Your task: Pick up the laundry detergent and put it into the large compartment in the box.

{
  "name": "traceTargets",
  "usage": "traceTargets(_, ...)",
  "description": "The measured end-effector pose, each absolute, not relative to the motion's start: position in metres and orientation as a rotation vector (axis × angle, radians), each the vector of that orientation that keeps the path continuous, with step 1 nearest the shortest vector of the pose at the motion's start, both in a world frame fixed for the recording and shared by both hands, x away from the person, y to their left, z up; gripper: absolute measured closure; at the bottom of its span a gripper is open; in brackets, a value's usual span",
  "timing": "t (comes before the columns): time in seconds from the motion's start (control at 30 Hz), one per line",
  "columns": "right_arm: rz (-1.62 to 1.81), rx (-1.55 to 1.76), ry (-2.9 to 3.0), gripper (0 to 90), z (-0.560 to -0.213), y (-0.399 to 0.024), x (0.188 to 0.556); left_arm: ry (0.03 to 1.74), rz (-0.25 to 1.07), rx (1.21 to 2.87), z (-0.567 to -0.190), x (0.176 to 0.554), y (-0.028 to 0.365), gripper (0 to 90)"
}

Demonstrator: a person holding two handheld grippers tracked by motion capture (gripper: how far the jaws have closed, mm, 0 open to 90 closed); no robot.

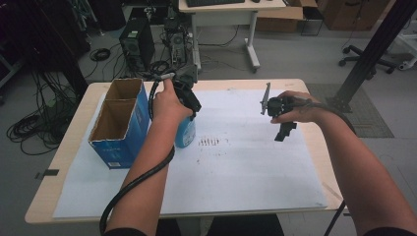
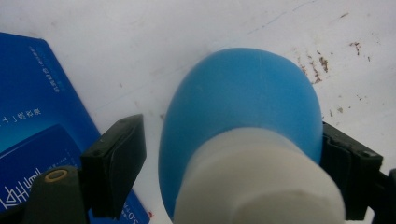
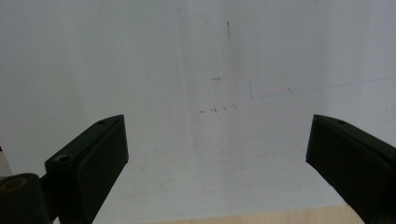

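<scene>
Between my left gripper (image 2: 224,158) jaws: blue bottle (image 2: 243,107), upright, white cap toward me; one jaw touches, other has gap. Box (image 1: 118,123) just beside. Right gripper (image 3: 215,154) wide open, empty, well apart over surface (image 3: 187,70).

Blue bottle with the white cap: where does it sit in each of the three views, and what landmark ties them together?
High view: the blue bottle stands left of centre, under the left gripper, beside the blue box.
Left gripper view: it takes up the centre, white cap nearest, between the open jaws; the box at left.
Right gripper view: not in it.
Shared landmark: the white paper sheet.
</scene>
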State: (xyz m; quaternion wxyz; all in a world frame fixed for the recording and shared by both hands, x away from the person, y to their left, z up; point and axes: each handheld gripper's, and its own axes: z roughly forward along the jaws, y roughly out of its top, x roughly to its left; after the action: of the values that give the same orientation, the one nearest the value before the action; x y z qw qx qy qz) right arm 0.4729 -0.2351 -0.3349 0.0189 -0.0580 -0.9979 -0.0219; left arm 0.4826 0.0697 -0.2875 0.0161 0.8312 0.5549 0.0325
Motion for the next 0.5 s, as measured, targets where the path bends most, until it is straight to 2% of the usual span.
traceTargets(0.3, -0.068, -0.182, -3.096, 5.5, -0.336, -0.2366, 0.4735, 1.726, 0.109, 2.585, -0.2881, 0.4827, 0.0693, 23.9)
traceTargets(0.5, -0.07, -0.184, -3.096, 5.5, -0.337, -0.2366, 0.4736, 1.735, 0.097, 2.576, -0.2874, 0.4825, 0.0688, 32.2)
